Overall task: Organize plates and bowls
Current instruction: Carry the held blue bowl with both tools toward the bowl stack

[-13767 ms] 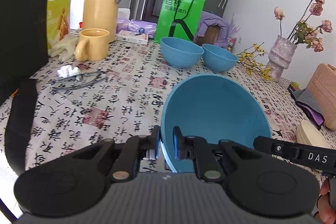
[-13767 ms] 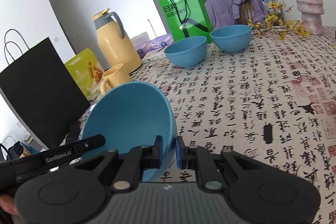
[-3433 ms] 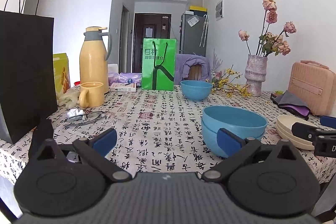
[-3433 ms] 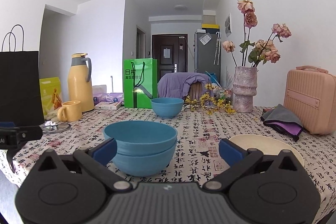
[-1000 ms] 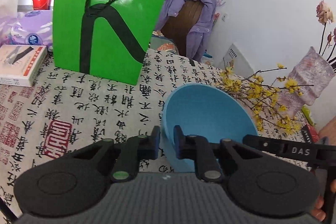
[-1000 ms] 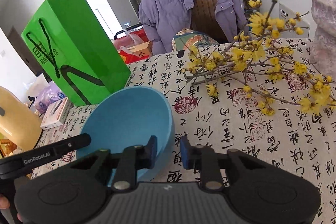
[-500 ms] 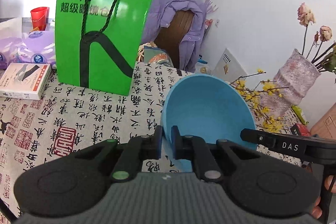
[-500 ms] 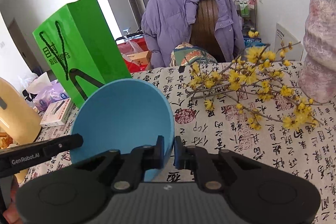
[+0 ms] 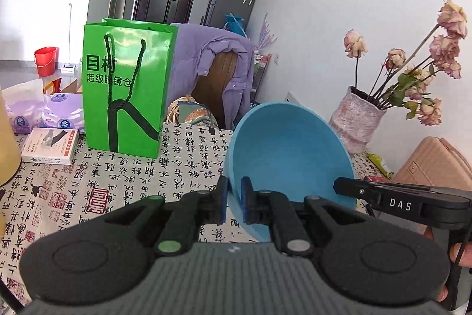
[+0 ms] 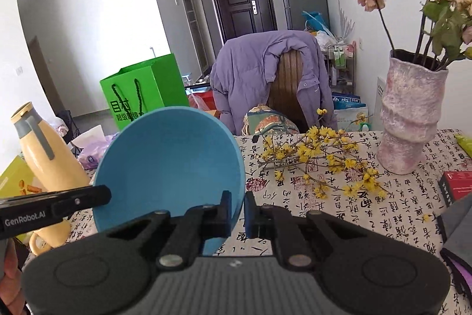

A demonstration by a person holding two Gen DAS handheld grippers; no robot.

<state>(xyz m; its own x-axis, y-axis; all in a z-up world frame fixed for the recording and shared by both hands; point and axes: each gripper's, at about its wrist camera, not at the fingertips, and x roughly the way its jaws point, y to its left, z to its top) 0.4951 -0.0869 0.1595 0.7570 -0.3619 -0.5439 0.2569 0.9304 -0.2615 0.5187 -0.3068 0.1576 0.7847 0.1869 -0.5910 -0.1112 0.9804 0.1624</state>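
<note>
The left gripper (image 9: pixel 233 201) is clamped on the left rim of the blue bowl (image 9: pixel 290 155). The right gripper (image 10: pixel 237 210) is clamped on its right rim. The bowl is tipped up, held above the surface (image 9: pixel 124 173). One gripper reads "DAS", the other "GenRobot.AI". Farther left stands a green bag (image 9: pixel 126 90) with Chinese writing. A second ago the bowl was low, near the surface; now it is higher and the bag looks farther off.

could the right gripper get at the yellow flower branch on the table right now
Probably not as things stand. The right gripper has its jaws shut on the rim of the blue bowl, so it is occupied. The yellow flower branch itself lies uncovered on the tablecloth ahead.
</note>
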